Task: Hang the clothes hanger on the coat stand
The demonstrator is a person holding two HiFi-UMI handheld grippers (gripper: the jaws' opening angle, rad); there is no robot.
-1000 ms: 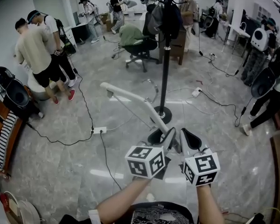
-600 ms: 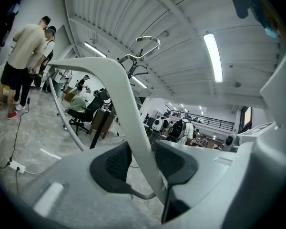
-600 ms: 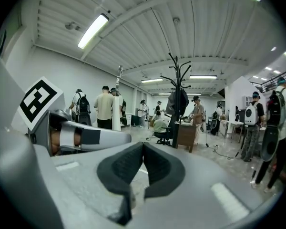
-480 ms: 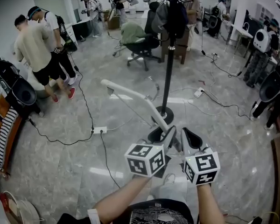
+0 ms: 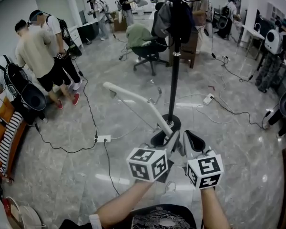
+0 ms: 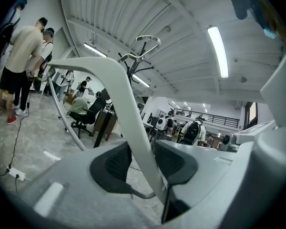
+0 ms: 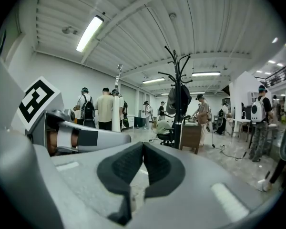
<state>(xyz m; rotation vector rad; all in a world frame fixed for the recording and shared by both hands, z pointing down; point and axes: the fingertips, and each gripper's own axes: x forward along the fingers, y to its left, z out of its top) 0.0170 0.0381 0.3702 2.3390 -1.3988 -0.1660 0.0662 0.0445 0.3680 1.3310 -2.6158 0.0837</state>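
While the left gripper (image 6: 142,162) clamps its pads on one arm of the white clothes hanger (image 5: 133,100), the hanging itself is not yet done. The hanger is held near the person with its hook at the far end, apart from the coat stand (image 5: 173,80) beyond. Just to the right, the right gripper (image 7: 142,163) has its jaws together on nothing. I count one hanger, one stand and two grippers.

White hanger (image 5: 132,97) — black coat stand (image 5: 174,80)
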